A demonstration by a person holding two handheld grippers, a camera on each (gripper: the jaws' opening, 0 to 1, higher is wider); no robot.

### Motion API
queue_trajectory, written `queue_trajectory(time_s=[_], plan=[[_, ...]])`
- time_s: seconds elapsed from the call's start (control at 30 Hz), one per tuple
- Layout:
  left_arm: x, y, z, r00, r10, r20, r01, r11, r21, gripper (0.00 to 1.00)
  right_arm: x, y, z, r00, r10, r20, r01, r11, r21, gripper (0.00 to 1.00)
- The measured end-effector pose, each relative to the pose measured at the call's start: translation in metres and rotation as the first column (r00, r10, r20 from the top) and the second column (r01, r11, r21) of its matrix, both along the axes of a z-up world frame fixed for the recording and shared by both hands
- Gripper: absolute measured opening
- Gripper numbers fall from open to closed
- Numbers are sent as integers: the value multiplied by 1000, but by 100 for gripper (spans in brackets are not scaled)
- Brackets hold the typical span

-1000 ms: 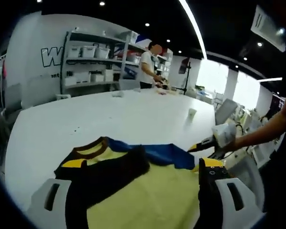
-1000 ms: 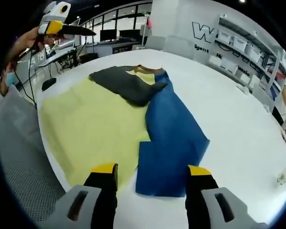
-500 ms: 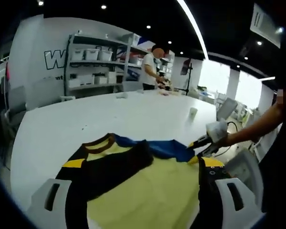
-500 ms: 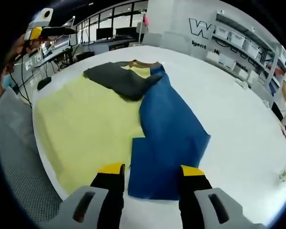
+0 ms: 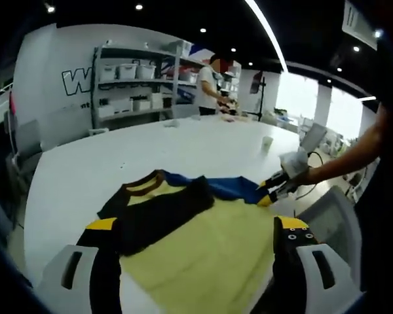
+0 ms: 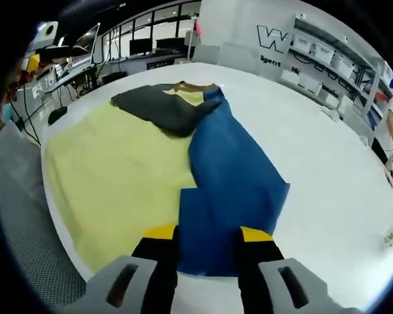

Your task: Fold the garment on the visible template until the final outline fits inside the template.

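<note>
The white table (image 6: 327, 170) carried everything, and the garment (image 6: 118, 170) lay spread flat on it near the person's edge. Most of it was pale yellow, with a blue panel (image 6: 232, 176) along one side and a black sleeve (image 6: 160, 108) folded in across the collar end. In the left gripper view the same shirt (image 5: 203, 255) ran away from the camera, the black sleeve (image 5: 164, 219) lying over the yellow and the blue strip (image 5: 229, 186) at the far end. No separate template outline could be made out under the cloth.

By the look of it the job was early: one sleeve had been brought in, but the body remained at full length and the blue side was open, so the main folds were left to do.

The right gripper (image 6: 206, 235) sat low at the blue panel's near edge, jaws parted a little with the hem between the tips, not yet closed on it. The left gripper (image 5: 195, 229) hung above the yellow cloth, jaws wide apart and holding nothing.
</note>
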State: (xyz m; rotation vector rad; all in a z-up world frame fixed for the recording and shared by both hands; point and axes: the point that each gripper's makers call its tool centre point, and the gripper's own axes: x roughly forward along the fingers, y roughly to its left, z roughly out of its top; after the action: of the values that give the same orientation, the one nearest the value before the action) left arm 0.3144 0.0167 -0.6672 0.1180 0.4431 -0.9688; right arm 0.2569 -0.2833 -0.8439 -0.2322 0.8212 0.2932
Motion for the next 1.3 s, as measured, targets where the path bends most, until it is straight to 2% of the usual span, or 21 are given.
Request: queue_trajectory(time_s=[0.23, 0.37, 0.5, 0.63, 0.73, 0.83, 1.03, 1.1, 1.3], plan=[[-11, 10, 1, 1000, 1, 24, -1, 1000, 16, 95, -1, 1, 1, 1000, -11, 3, 11, 1000, 8, 23], [-18, 13, -4, 1000, -5, 15, 5, 1000, 26, 94, -1, -3, 1, 1000, -12, 8, 13, 1000, -25, 12], [-23, 16, -7, 1000, 2, 10, -2, 1000, 25, 93, 0, -7, 0, 1000, -24, 6, 24, 999, -25, 6], [-29, 18, -11, 1000, 1, 8, -1, 999, 36, 94, 0, -11, 1, 997, -77, -19, 78, 996, 34, 0], [-32, 20, -11, 1000, -2, 12, 2, 999, 38, 94, 1, -12, 0, 995, -95, -23, 96, 993, 66, 0], [-33, 22, -11, 1000, 15, 13, -15, 999, 34, 93, -1, -12, 3, 995, -92, -26, 93, 994, 63, 0], [-41, 20, -13, 1000, 30, 2, -30, 1000, 9, 93, 6, -15, 23, 992, -128, 20, 126, 988, 89, 0], [-42, 20, -14, 1000, 30, 4, -30, 999, 10, 93, 10, -16, 34, 988, -152, 42, 146, 982, 121, 0], [-43, 25, -22, 1000, 15, 16, -17, 998, 66, 92, 20, -20, 56, 979, -184, 85, 169, 973, 158, 0]])
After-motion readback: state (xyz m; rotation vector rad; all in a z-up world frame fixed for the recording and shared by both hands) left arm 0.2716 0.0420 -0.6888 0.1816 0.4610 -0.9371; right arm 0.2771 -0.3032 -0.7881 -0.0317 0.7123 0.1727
